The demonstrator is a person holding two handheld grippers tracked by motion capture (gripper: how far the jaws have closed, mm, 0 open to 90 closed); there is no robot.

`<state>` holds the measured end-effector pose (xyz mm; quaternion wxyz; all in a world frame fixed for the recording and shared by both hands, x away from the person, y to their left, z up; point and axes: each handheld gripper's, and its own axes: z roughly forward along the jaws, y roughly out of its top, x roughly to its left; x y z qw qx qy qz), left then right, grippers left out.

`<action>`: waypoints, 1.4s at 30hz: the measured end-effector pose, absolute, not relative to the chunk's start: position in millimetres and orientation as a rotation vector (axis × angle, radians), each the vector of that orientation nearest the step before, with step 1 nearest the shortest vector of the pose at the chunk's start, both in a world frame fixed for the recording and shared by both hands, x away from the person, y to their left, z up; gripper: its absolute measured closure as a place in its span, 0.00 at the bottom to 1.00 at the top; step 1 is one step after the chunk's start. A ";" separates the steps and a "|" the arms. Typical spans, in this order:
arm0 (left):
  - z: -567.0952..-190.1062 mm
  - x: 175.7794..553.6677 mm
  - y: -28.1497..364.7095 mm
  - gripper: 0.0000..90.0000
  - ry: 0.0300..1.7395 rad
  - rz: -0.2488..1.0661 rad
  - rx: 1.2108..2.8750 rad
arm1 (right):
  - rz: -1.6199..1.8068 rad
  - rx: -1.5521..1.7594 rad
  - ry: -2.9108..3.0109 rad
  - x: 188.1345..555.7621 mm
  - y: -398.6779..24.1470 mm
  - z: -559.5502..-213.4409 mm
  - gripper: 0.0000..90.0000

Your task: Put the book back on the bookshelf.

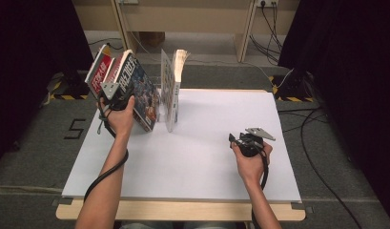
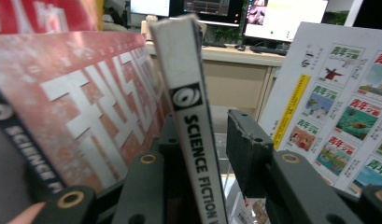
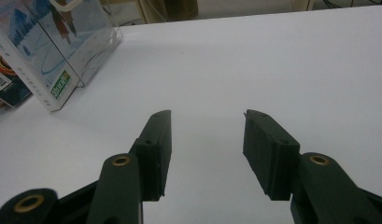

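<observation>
A person's left gripper straddles the spine of a Science Fiction World magazine at the far left of the white table; its jaws stand apart, a gap showing on one side, so the magazine appears just released. It leans among other red-covered magazines beside a clear stand. The spine reads "SCIENCE FICTION"; large white Chinese characters cross the neighbouring red cover. A white-backed issue printed with small covers stands just beside. The right gripper rests on the table, jaws wide and empty. Shelving looks nearly done; straightening remains.
</observation>
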<state>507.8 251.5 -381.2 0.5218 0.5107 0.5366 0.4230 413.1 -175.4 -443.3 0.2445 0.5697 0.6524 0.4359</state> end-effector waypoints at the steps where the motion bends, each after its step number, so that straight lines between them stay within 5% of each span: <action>1: -380.9 506.8 252.0 0.73 1.284 1.011 1.226 | 1.190 1.556 1.782 413.0 -175.1 -443.2 0.59; 17: -367.1 478.9 259.4 0.62 1.282 1.015 1.209 | 1.187 1.554 1.785 412.6 -173.8 -443.3 0.59; 42: -358.7 430.0 270.6 0.63 1.333 1.005 1.164 | 1.182 1.551 1.795 411.7 -170.3 -443.0 0.58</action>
